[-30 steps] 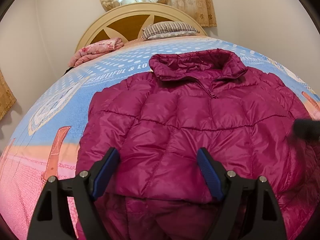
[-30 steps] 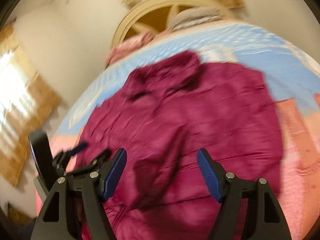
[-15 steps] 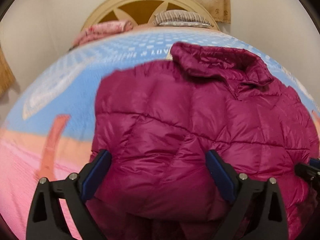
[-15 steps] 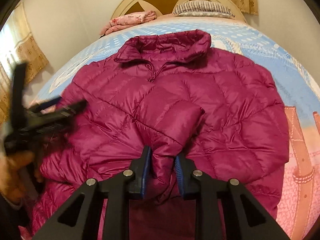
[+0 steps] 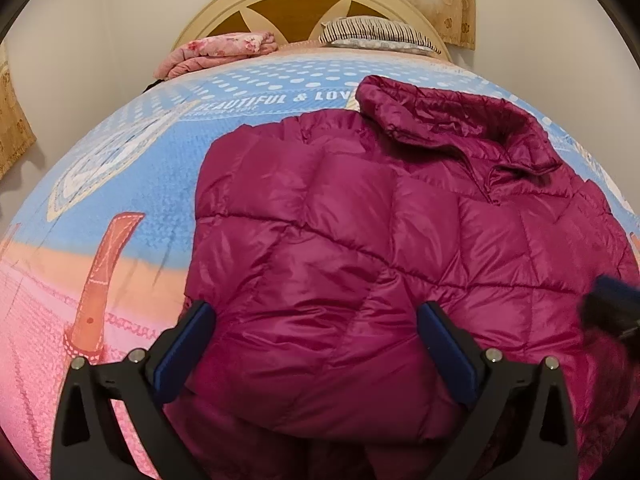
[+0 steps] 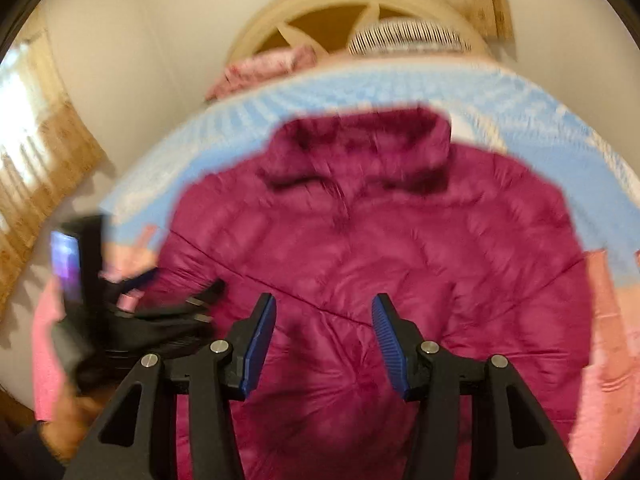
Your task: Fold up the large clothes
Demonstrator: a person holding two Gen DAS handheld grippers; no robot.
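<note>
A magenta quilted puffer jacket (image 5: 380, 248) lies on the bed with its collar toward the headboard; it also fills the blurred right wrist view (image 6: 368, 248). My left gripper (image 5: 316, 344) is open and empty above the jacket's lower left part. My right gripper (image 6: 322, 340) is open and empty above the jacket's lower middle. The left gripper shows as a dark blur in the right wrist view (image 6: 132, 312), and the right gripper's blurred tip shows in the left wrist view (image 5: 612, 308).
The bed has a blue, orange and pink printed cover (image 5: 120, 216). A folded pink blanket (image 5: 216, 54) and a striped pillow (image 5: 376, 36) lie by the cream headboard (image 5: 304, 4). Curtains (image 6: 44, 176) hang at the left.
My right gripper has let go of the jacket fold it pinched and opened, pulling back. My left gripper stayed open and shifted slightly over the jacket's left side.
</note>
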